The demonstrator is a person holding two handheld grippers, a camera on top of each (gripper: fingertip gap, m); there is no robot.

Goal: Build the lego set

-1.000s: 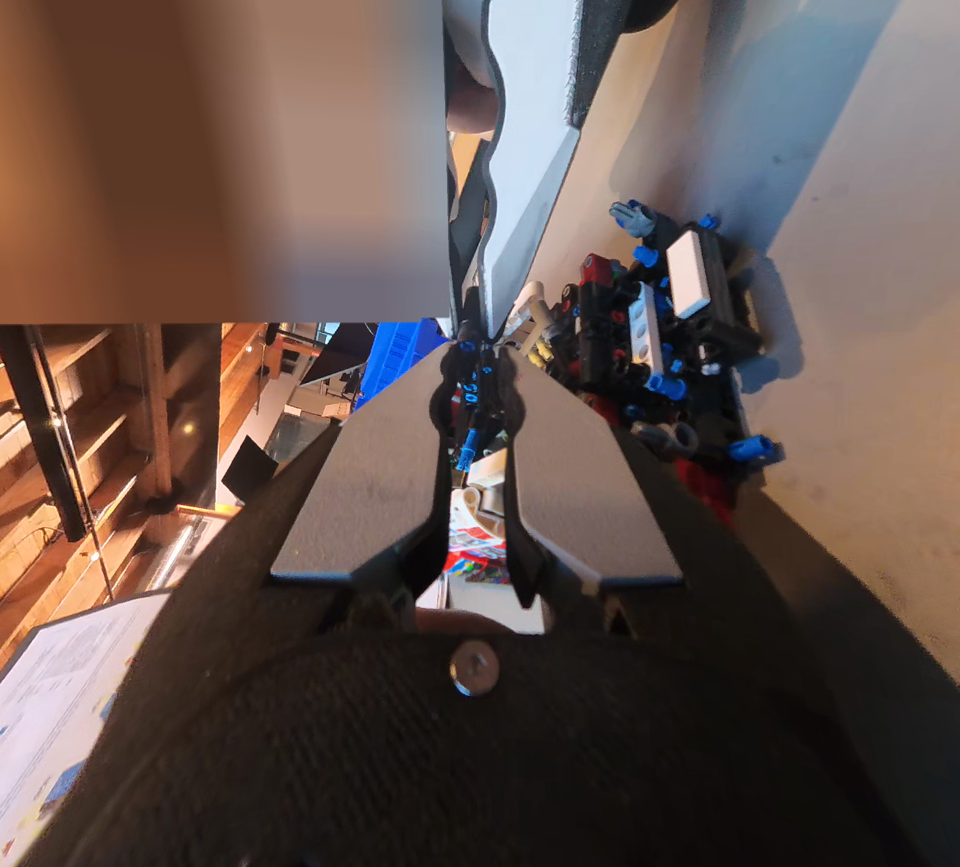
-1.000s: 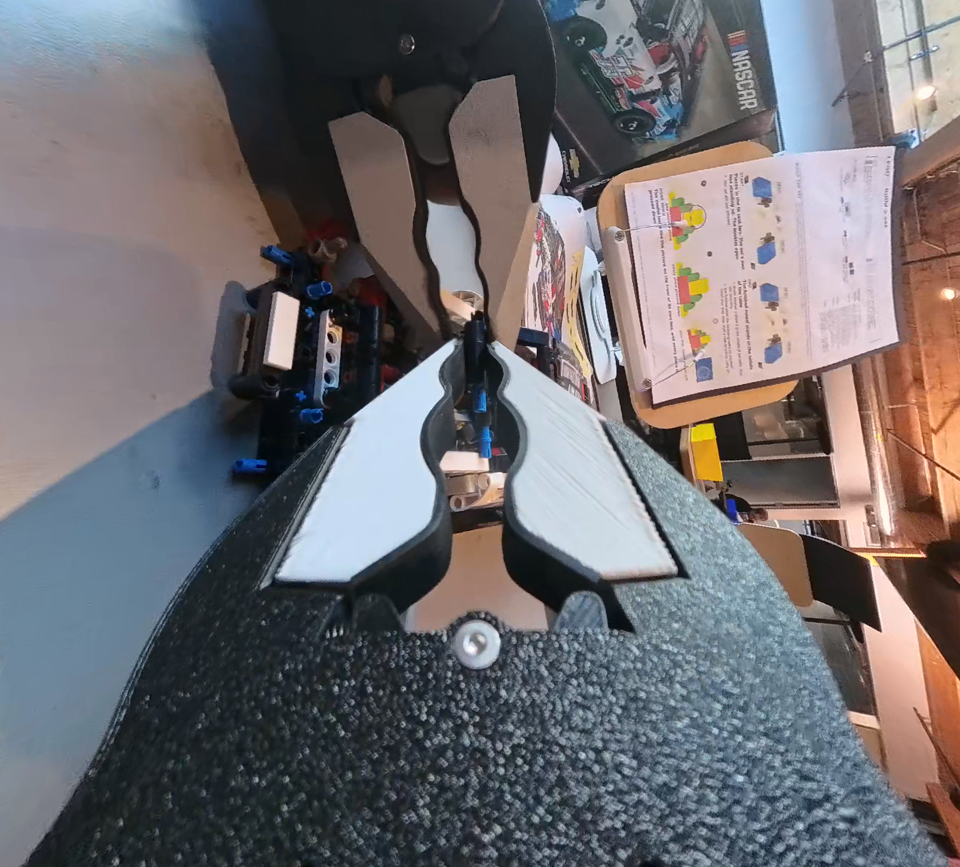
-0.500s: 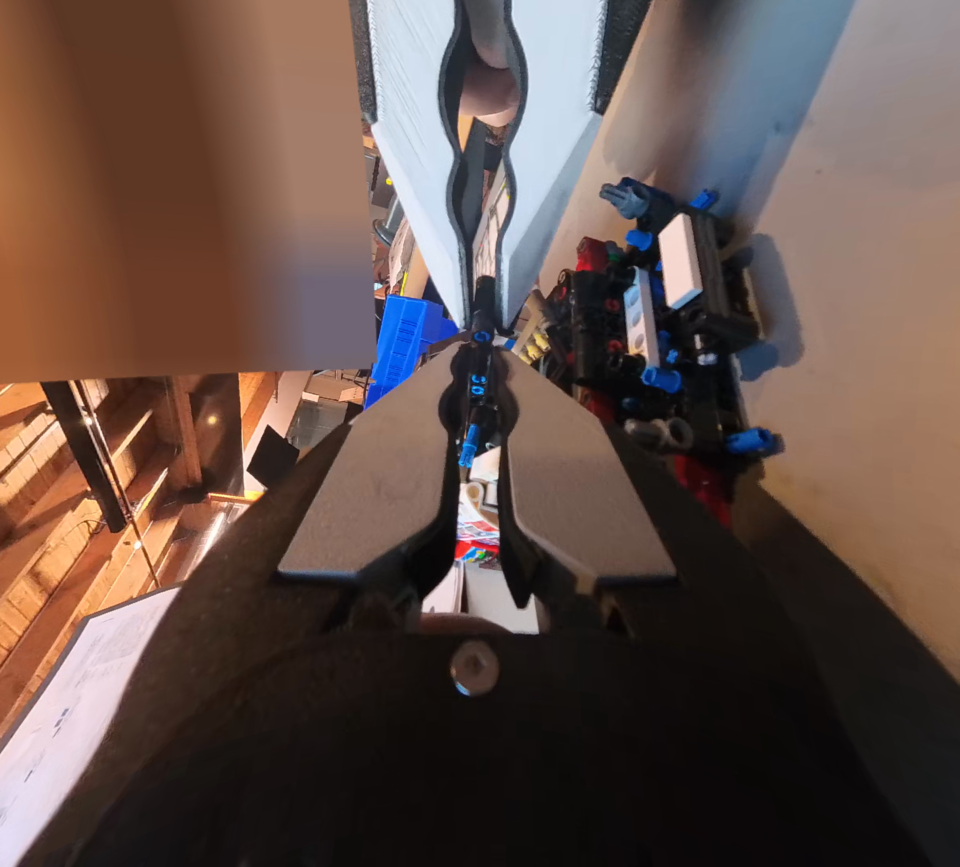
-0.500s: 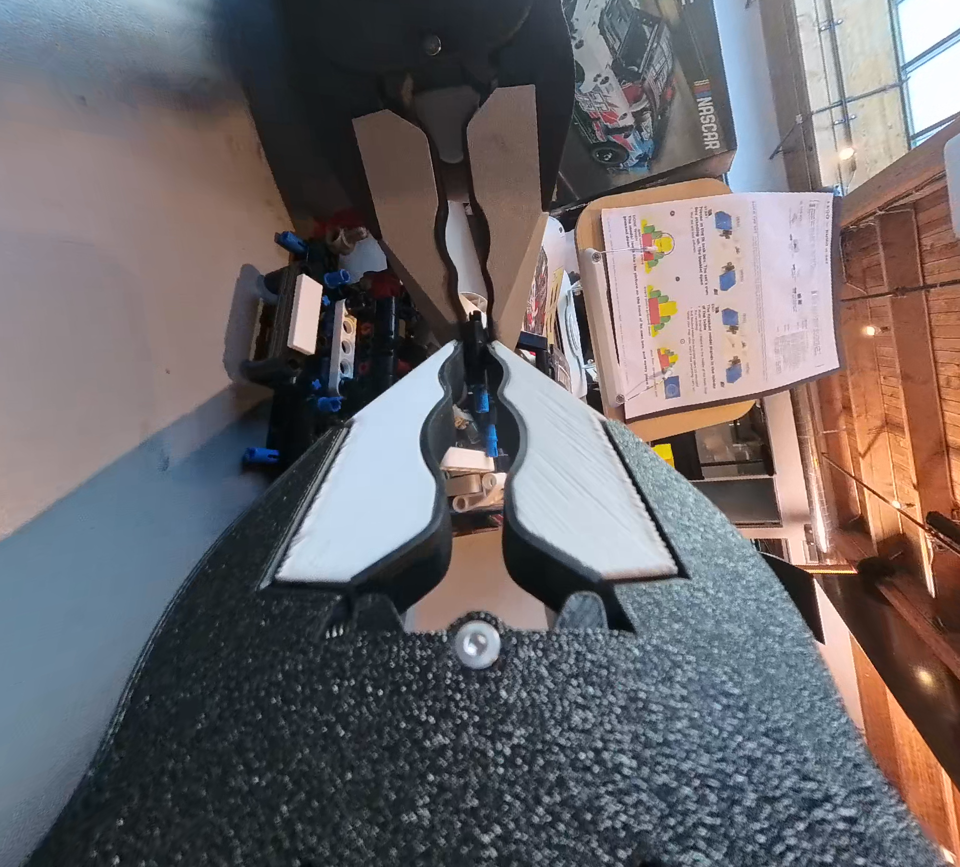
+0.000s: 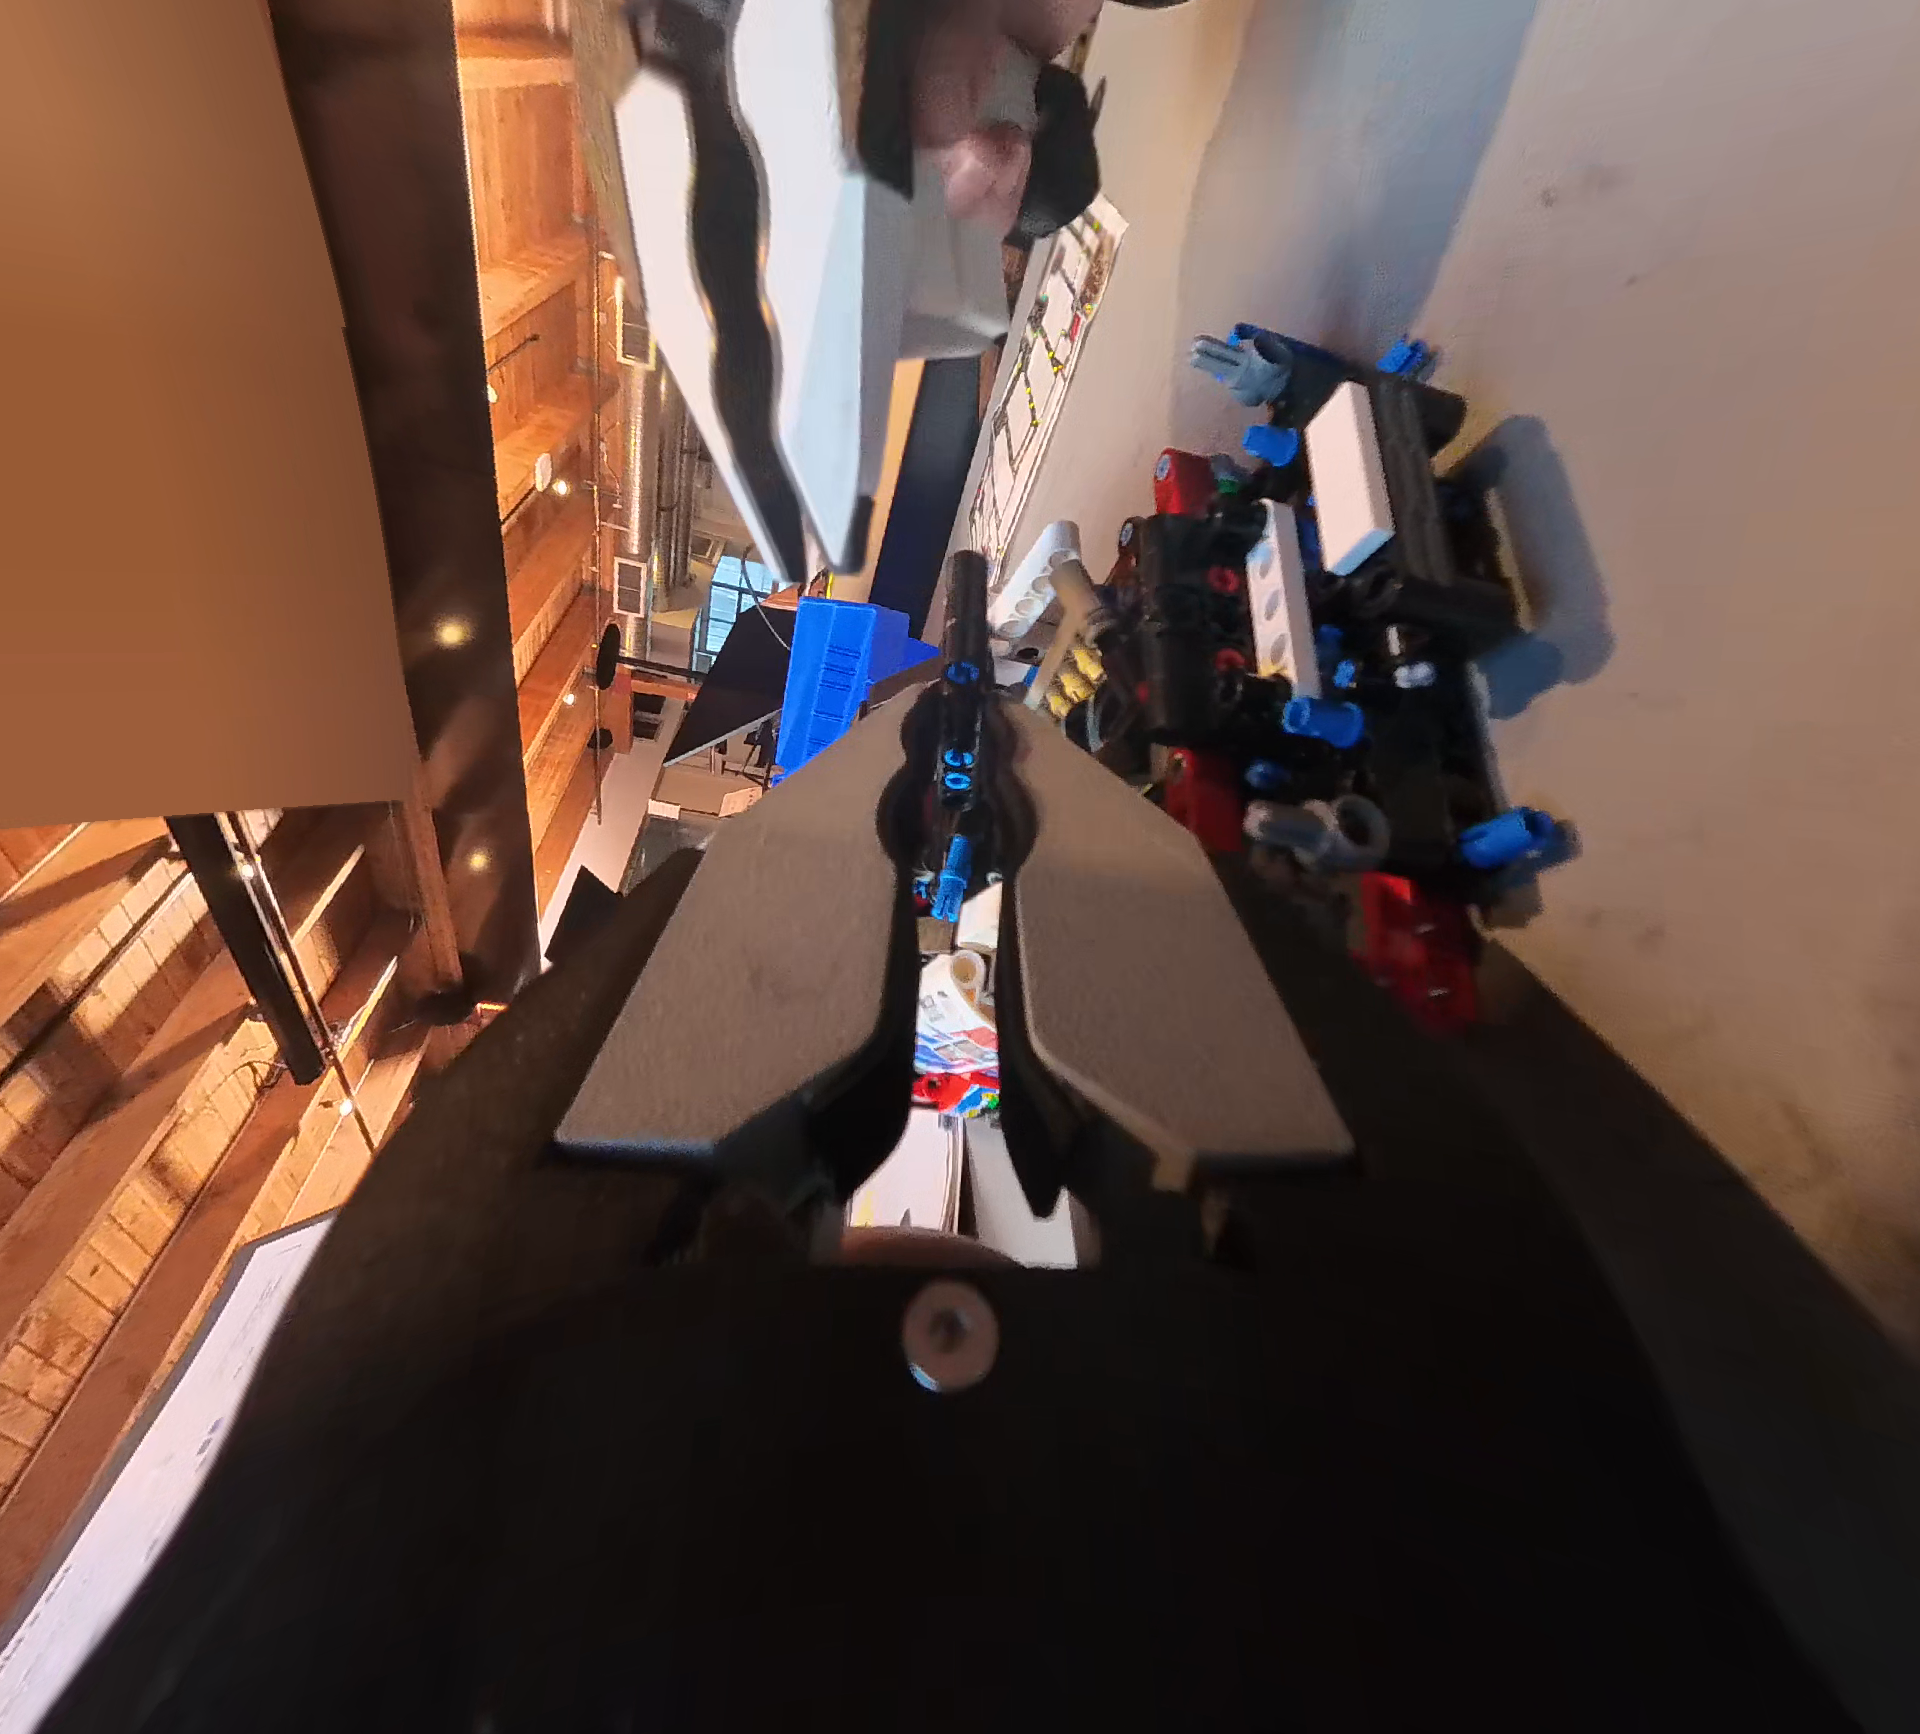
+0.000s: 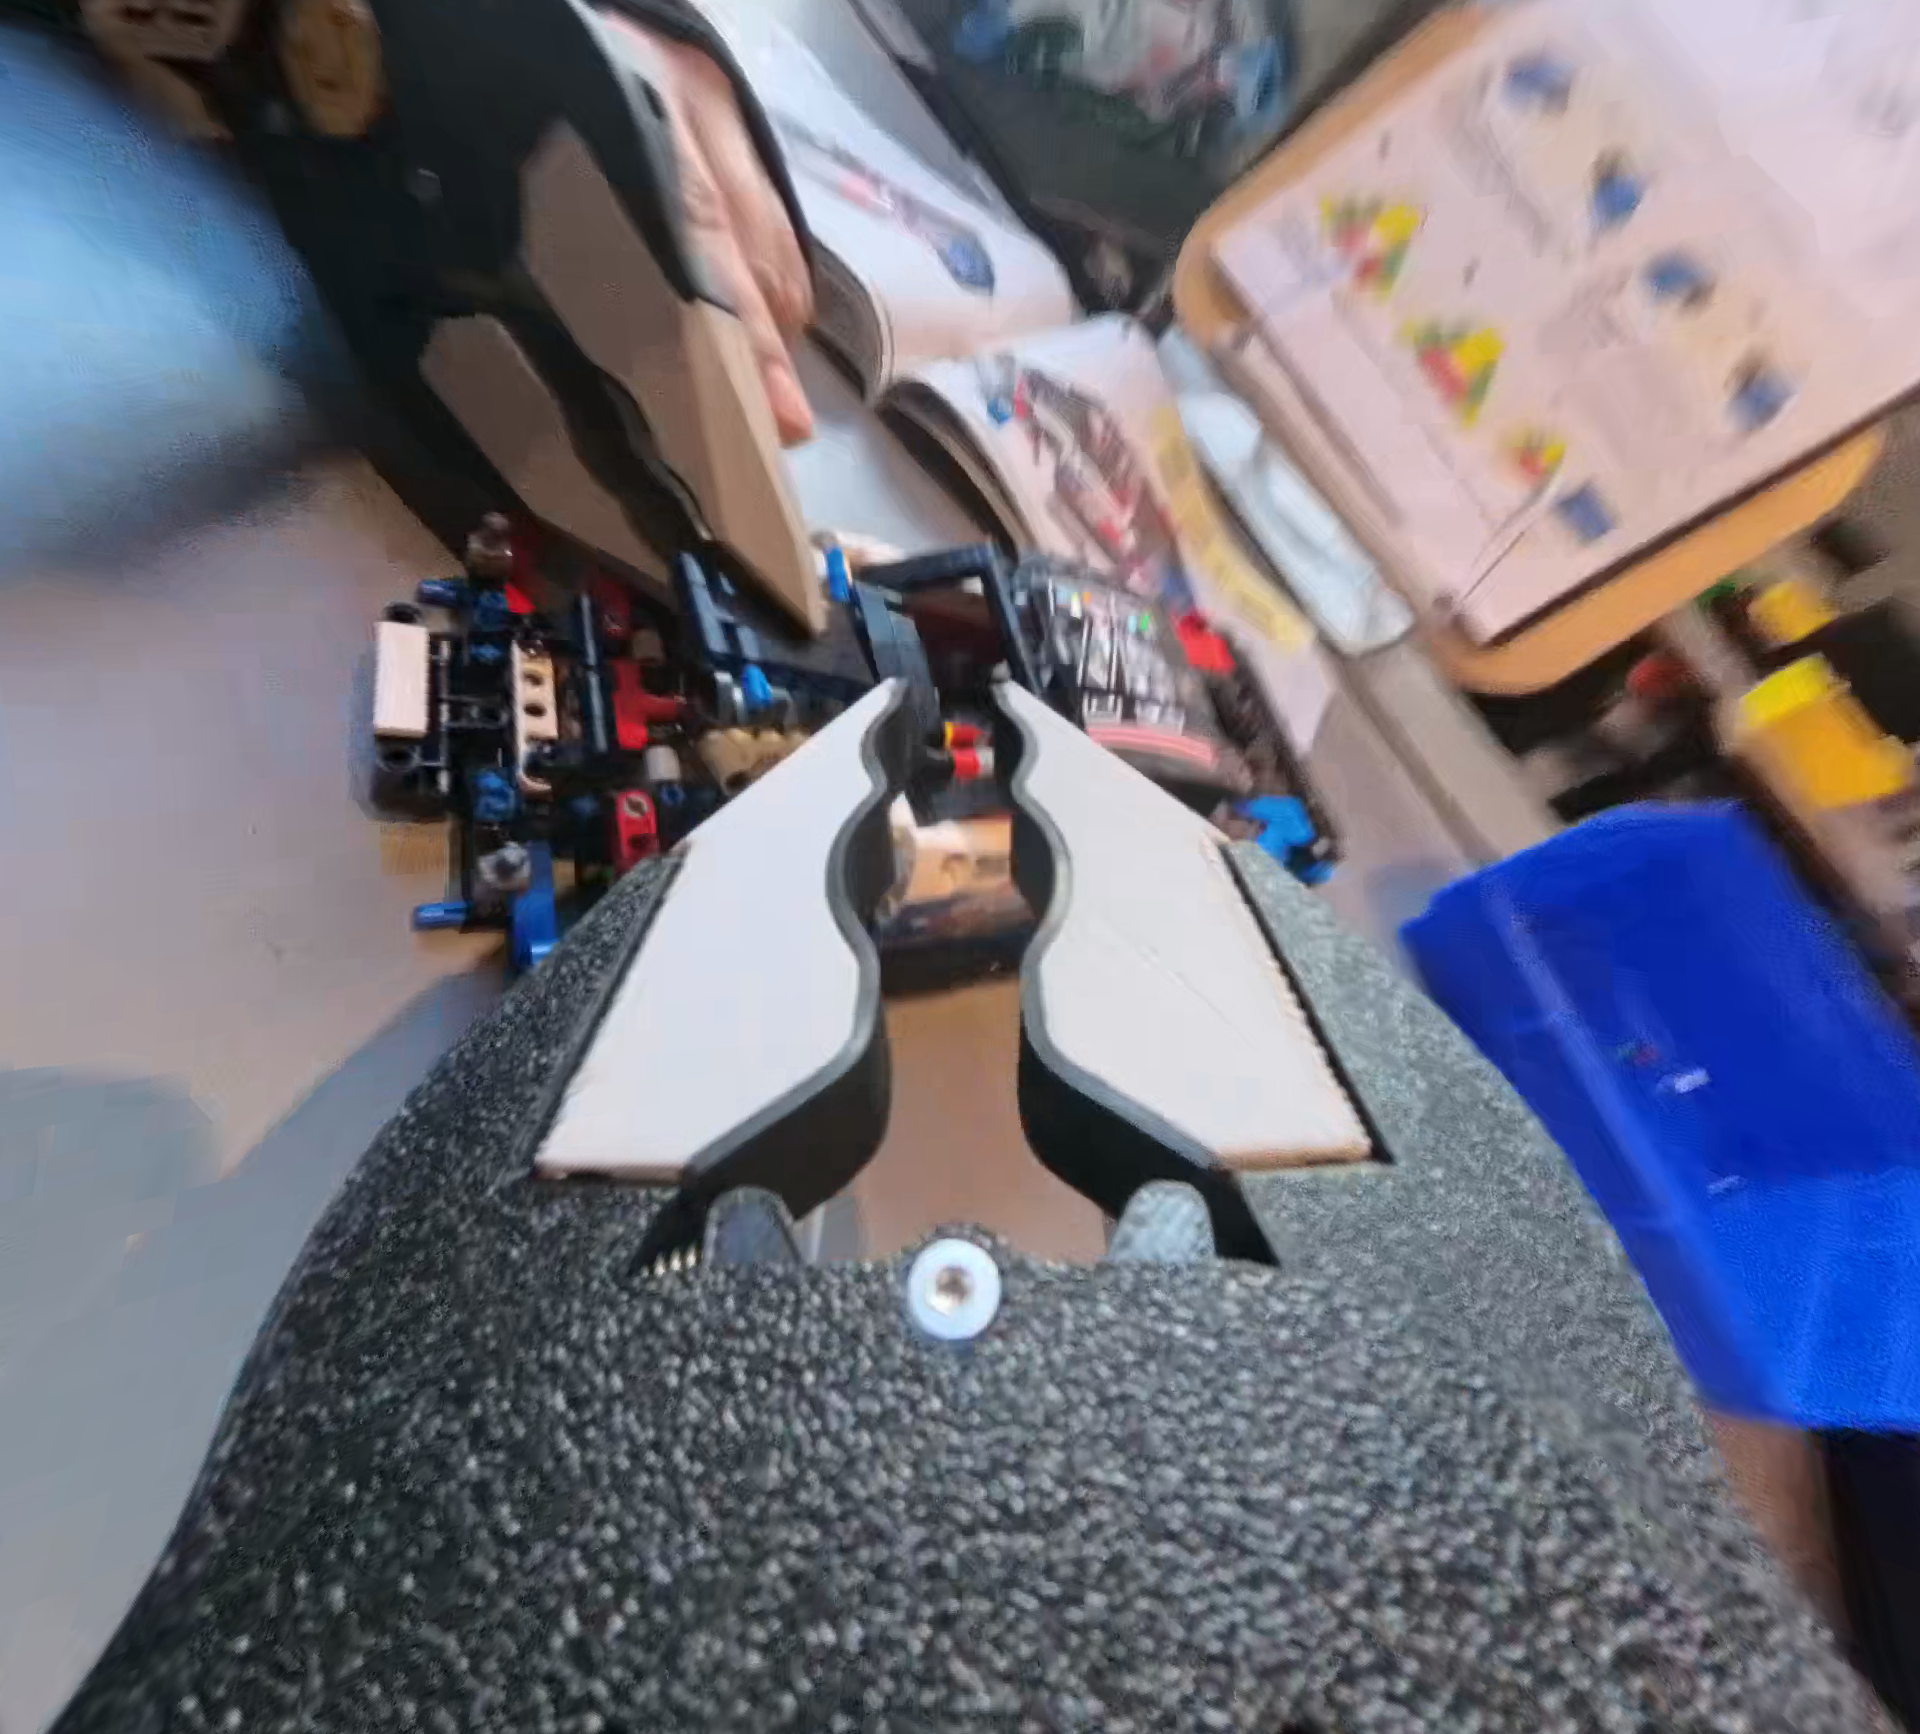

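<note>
Left gripper (image 5: 961, 713) with jaws clamped on a thin black beam (image 5: 962, 645) carrying blue pins, held up off the table (image 5: 1714, 334). Right gripper (image 6: 948, 697) with jaws apart and nothing between them; in the left wrist view it appears blurred above the beam's free end, not touching it. Partly built lego model (image 5: 1340, 635), black with red, white and blue parts, lies on the table just beside both grippers. Blue bin (image 6: 1683, 1102) stands to the right of the model; its contents cannot be told. Open instruction booklet (image 6: 1091, 458) and clipboard (image 6: 1538, 313) with a printed sheet lie behind the model.
</note>
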